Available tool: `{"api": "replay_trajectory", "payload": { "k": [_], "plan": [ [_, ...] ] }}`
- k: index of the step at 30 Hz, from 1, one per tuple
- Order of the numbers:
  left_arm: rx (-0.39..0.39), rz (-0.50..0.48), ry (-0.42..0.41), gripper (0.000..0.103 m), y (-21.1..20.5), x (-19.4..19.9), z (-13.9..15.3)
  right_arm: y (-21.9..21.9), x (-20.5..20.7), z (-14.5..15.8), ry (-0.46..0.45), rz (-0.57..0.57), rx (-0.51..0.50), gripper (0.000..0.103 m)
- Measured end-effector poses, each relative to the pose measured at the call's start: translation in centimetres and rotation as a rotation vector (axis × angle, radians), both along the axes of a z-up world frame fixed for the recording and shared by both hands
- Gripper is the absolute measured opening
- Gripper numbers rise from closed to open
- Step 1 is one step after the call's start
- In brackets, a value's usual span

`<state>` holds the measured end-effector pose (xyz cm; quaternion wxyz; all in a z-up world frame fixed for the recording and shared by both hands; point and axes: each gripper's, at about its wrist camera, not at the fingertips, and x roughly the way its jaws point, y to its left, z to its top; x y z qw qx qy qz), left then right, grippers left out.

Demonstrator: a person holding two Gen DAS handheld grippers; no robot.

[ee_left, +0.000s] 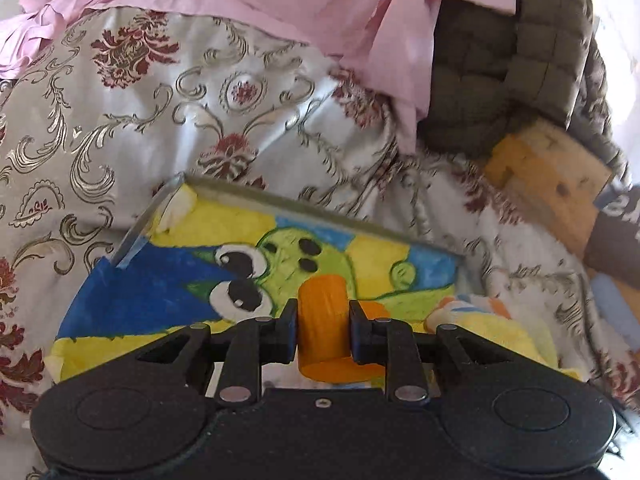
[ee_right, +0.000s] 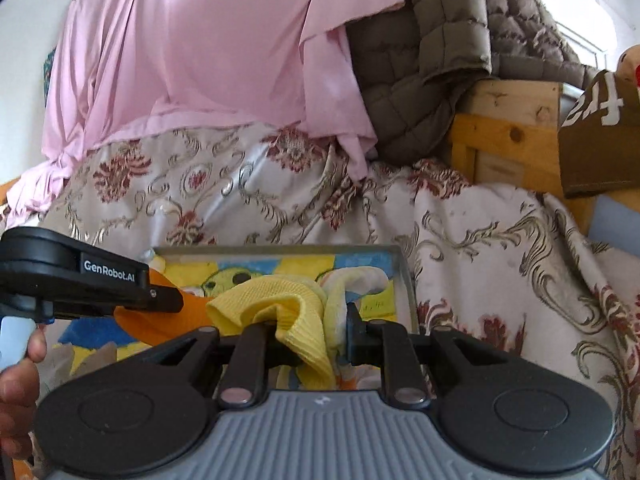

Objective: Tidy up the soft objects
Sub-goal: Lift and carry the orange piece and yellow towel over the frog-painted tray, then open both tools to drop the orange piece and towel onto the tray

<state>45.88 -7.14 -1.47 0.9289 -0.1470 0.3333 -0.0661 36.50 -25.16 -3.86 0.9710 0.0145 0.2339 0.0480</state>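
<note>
A clear tray [ee_left: 136, 232] lined with a bright cartoon picture lies on the patterned bedspread. My left gripper [ee_left: 323, 320] is shut on an orange cloth [ee_left: 322, 312] and holds it over the tray. My right gripper [ee_right: 308, 332] is shut on a yellow knitted cloth [ee_right: 280, 304], bunched with a pale yellow piece, over the tray's right part [ee_right: 402, 264]. The left gripper [ee_right: 168, 300] and the orange cloth [ee_right: 160, 320] also show at the left of the right wrist view. The yellow cloth [ee_left: 504, 336] shows at the right of the left wrist view.
A pink sheet [ee_right: 200, 60] and an olive quilted jacket [ee_right: 424, 60] lie heaped at the back of the bed. A wooden bed frame [ee_right: 508, 136] stands at the right, with a brown printed cloth [ee_right: 600, 132] on it. The silver and red bedspread [ee_left: 160, 120] surrounds the tray.
</note>
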Motion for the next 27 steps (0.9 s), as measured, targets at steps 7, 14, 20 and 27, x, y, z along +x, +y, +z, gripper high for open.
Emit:
{"api": "replay_trajectory", "payload": {
  "k": [7,14,20,27],
  "plan": [
    [0.018,-0.003,0.046,0.031,-0.2,0.1,-0.7,0.2,0.3,-0.6,0.041,0.012,0.0,0.027],
    [0.038,0.01,0.053,0.045,-0.3,-0.4,-0.3,-0.4,-0.1,-0.8,0.069,0.007,0.019,0.039],
    [0.066,0.043,0.019,0.067,-0.3,-1.6,1.0,-1.2,-1.3,-0.3,0.063,-0.004,0.042,0.057],
    [0.104,0.062,-0.055,0.083,-0.3,-4.7,3.3,-2.7,-3.8,1.7,0.017,-0.011,0.1,0.077]
  ]
}}
